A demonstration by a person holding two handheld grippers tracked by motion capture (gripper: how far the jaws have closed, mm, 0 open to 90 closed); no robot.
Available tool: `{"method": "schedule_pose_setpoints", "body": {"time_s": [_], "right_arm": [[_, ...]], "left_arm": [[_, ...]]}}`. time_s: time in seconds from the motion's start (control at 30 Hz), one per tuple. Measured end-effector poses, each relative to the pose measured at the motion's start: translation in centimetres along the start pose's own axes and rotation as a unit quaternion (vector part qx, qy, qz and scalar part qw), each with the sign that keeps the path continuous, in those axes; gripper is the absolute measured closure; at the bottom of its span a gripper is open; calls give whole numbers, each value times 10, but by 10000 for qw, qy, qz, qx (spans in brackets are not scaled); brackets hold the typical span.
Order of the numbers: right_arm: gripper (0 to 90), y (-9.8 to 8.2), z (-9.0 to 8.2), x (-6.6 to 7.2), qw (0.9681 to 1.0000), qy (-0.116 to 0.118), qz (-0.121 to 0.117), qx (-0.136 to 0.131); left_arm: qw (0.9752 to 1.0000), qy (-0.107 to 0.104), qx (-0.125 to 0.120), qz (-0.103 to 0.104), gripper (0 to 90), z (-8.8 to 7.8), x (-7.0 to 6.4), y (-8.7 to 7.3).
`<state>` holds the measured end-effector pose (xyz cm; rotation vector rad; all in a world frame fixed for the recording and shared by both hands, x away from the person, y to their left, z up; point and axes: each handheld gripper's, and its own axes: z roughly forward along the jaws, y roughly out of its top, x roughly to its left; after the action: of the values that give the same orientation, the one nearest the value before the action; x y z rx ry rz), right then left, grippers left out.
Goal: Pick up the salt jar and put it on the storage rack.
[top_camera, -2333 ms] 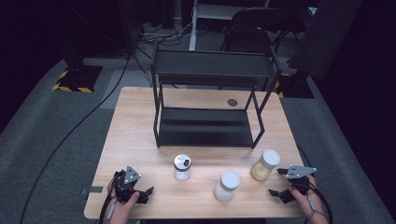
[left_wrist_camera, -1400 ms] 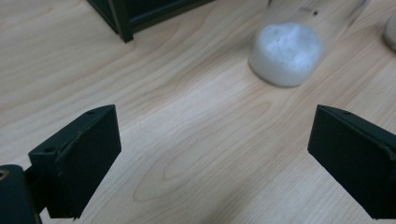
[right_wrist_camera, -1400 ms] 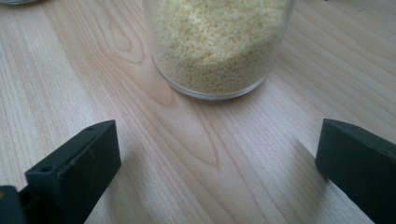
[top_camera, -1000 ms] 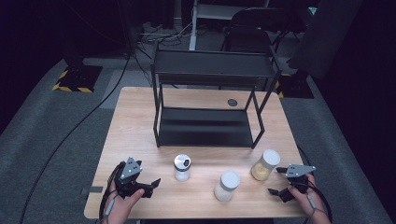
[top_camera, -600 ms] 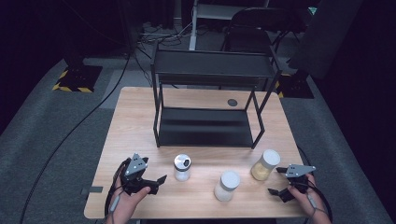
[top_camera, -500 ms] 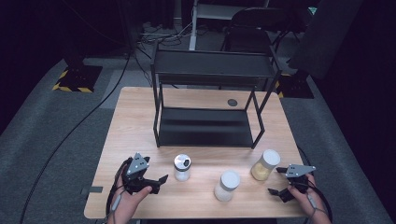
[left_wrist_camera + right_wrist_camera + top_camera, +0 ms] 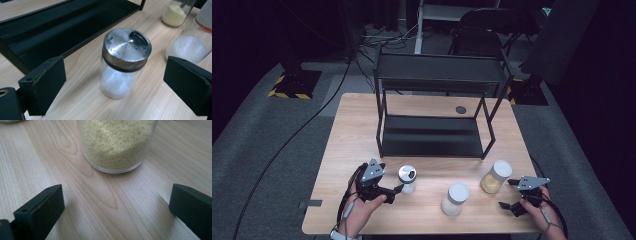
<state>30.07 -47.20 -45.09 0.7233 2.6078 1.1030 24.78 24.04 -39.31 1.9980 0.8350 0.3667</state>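
A small glass shaker jar with a metal lid and white powder stands on the wooden table. My left gripper is open just left of it. The jar sits a little ahead, in line with the gap, and neither pad touches it. A jar of yellow grains stands at the right. My right gripper rests open just right of it, nothing between its pads. A white-lidded jar of white powder stands between the two.
A black two-level metal rack occupies the table's middle and back. A small dark round disc lies under its right side. Beyond the table are a chair and cables on grey floor.
My left gripper has moved right along the front of the table, up to the metal-lidded jar. The right gripper and all three jars have stayed put.
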Motion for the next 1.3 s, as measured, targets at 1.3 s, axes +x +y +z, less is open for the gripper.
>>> {"method": "schedule_pose_setpoints", "body": {"time_s": [1.3], "right_arm": [[0, 0, 0, 0, 10000, -8, 7, -1]], "left_arm": [[9995, -209, -101, 194, 91, 58, 0, -5]]}}
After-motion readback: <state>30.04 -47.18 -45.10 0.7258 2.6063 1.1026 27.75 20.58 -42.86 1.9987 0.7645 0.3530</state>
